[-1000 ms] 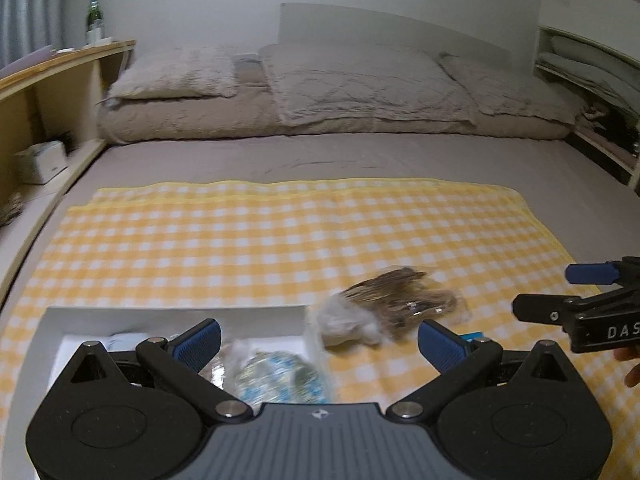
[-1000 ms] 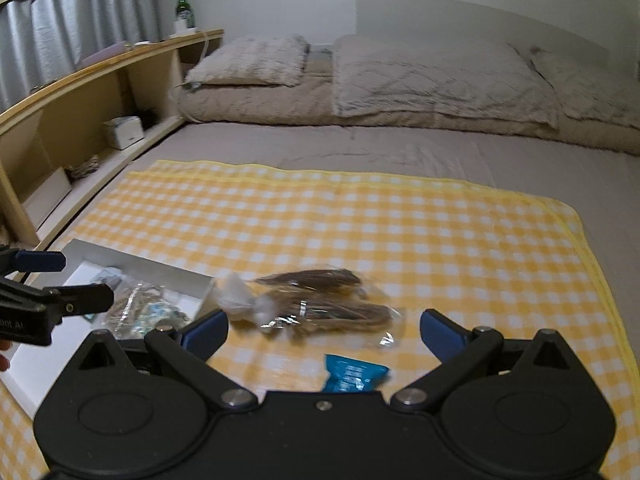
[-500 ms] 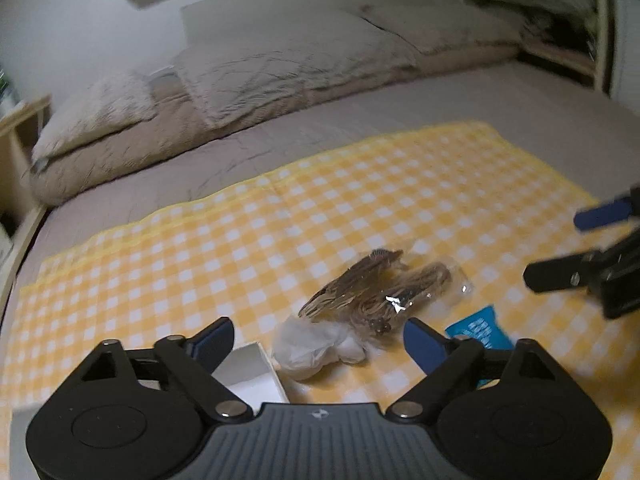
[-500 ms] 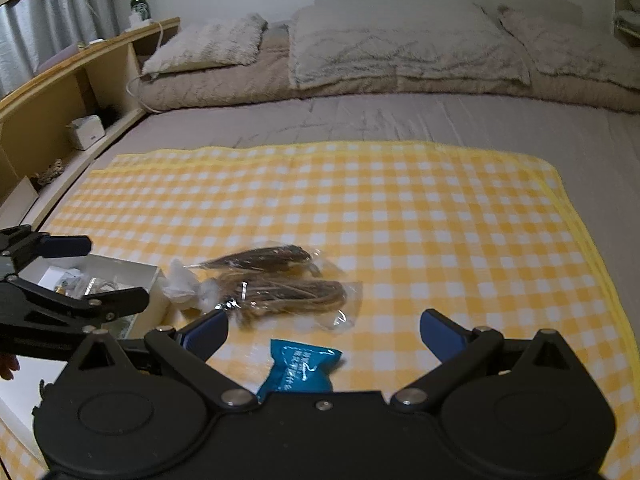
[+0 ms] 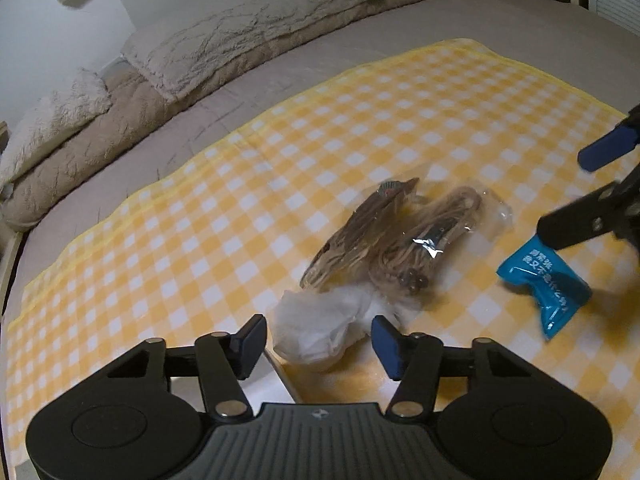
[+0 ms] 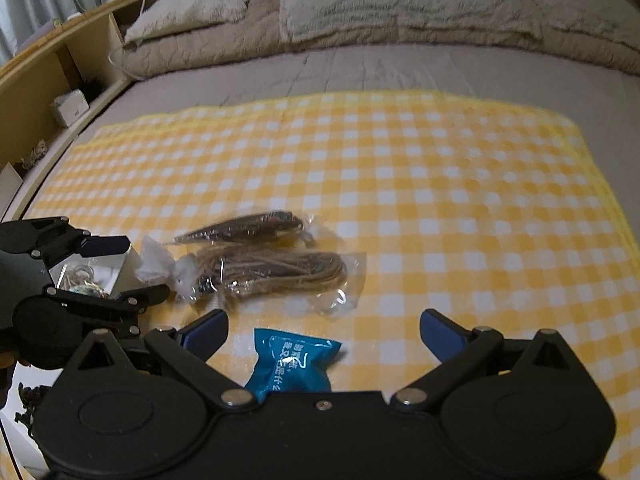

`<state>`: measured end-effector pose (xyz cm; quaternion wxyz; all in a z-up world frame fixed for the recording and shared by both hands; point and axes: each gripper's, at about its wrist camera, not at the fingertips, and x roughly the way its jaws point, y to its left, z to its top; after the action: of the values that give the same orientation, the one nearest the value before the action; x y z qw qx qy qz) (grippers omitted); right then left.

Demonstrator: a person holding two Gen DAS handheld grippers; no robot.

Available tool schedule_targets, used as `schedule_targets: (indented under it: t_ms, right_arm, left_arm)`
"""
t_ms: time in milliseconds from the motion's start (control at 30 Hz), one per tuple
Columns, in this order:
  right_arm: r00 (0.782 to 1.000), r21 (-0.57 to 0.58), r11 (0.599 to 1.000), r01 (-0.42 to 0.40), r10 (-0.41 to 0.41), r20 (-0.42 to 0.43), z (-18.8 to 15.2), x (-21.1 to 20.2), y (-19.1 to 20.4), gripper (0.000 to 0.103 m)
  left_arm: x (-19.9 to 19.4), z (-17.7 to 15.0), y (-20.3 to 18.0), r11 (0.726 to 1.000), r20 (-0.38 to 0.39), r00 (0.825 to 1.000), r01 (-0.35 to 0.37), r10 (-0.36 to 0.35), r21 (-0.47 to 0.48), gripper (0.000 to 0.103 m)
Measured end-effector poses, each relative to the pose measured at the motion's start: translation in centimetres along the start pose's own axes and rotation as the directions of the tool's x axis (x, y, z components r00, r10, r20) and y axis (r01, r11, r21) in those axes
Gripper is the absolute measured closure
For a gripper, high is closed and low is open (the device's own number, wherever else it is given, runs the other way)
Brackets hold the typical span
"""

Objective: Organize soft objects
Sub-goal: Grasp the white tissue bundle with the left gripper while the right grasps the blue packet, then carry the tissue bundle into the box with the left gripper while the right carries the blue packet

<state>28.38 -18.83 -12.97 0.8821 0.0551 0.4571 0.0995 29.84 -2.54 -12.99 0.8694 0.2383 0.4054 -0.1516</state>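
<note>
Glossy clear plastic bags (image 5: 404, 240); cloth (image 5: 240, 184) matt.

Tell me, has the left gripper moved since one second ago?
Yes. The left gripper has come down from above the white box toward the white bag on the checked cloth, its jaws closing.

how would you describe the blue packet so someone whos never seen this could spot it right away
Find the yellow-and-white checked cloth spread on the bed. Near its front edge lie clear bags of brown cord and a white bag. The blue packet sits just in front of them: small, opaque, bright blue with white print, the only coloured wrapper there.
</note>
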Motion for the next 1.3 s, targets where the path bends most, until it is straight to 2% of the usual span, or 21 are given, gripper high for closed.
schedule_targets:
  t_ms: [133, 233, 467, 633, 700, 767, 900, 1067, 1300]
  right_arm:
    - [0.999, 0.026, 1.000, -0.009, 0.010, -0.050, 0.1, 2.2, 0.1, 0.000]
    - [0.996, 0.044, 0.999, -0.008, 0.012, -0.085, 0.1, 3.6, 0.2, 0.000]
    - [0.989, 0.090, 0.996, -0.018, 0.031, -0.145, -0.1, 5.7, 0.6, 0.003]
    - [0.980, 0.091, 0.996, -0.017, 0.034, -0.196, -0.5, 6.9, 1.4, 0.016]
    - [0.979, 0.052, 0.999, -0.002, 0.012, -0.203, -0.7, 7.2, 1.9, 0.019]
    - [0.978, 0.008, 1.000, 0.018, -0.016, -0.208, -0.8, 7.3, 2.4, 0.028]
    - [0.975, -0.040, 0.998, 0.040, -0.048, -0.216, -0.9, 7.4, 2.7, 0.055]
    - [0.974, -0.040, 0.999, 0.037, -0.045, -0.221, -1.0, 7.3, 2.7, 0.059]
    - [0.981, -0.047, 0.998, 0.045, -0.053, -0.189, -1.4, 3.5, 2.3, 0.059]
  left_arm:
    - [0.8, -0.1, 0.6, 0.999, -0.015, 0.999, 0.036, -0.036, -0.028, 0.072]
    - [1.0, -0.4, 0.4, 0.999, -0.018, 0.999, 0.039, -0.039, 0.010, 0.078]
    - [0.5, -0.5, 0.9, 0.999, -0.005, 0.999, 0.052, -0.052, -0.010, 0.096]
    - [0.0, -0.4, 0.7, 0.998, -0.001, 0.998, 0.060, -0.060, -0.013, 0.098]
    - [-0.2, -0.3, 0.7, 0.998, 0.002, 0.998, 0.066, -0.066, -0.019, 0.098]
    - [-0.4, -0.3, 0.6, 0.997, 0.004, 0.997, 0.071, -0.071, -0.027, 0.098]
    - [-0.8, -0.3, 0.5, 0.996, 0.006, 0.997, 0.082, -0.082, -0.041, 0.099]
    - [-1.6, -0.4, -0.1, 0.995, 0.000, 0.996, 0.088, -0.088, -0.039, 0.099]
    - [-3.1, -0.5, -0.7, 0.994, 0.000, 0.995, 0.099, -0.099, -0.036, 0.099]
